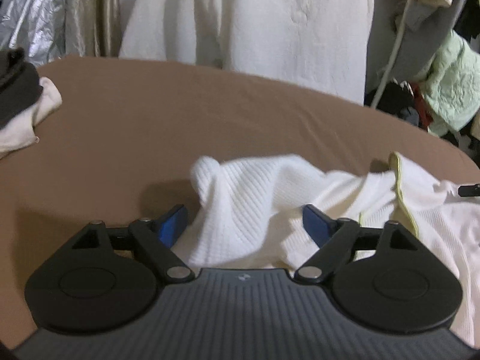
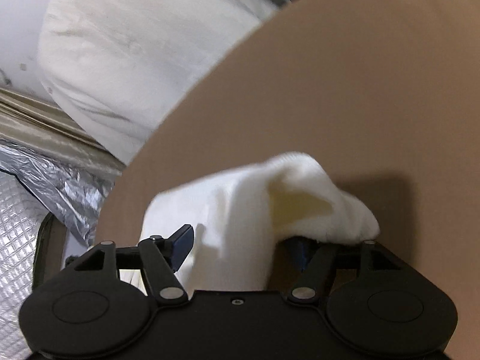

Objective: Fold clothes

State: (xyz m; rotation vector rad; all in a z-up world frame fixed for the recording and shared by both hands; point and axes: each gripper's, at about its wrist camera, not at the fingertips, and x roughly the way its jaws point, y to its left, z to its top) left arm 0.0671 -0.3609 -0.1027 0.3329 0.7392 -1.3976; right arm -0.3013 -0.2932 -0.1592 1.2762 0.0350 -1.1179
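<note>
A white ribbed knit garment [image 1: 258, 198] with a pale yellow-green trim lies bunched on the brown table [image 1: 150, 126]. My left gripper [image 1: 244, 222] is open, its blue-padded jaws spread wide, with a raised fold of the garment between them. In the right wrist view the same white garment [image 2: 240, 210] lies between the jaws of my right gripper [image 2: 243, 246], which is open. A fold drapes over and hides its right fingertip. The tip of the right gripper shows at the right edge of the left wrist view [image 1: 469, 190].
A pile of dark and cream clothes [image 1: 21, 102] sits at the table's left edge. White bedding [image 1: 246, 15] and silver foil sheeting [image 2: 36, 198] lie beyond the far edge. More clothes and a pale green quilted jacket [image 1: 450, 87] hang at the right.
</note>
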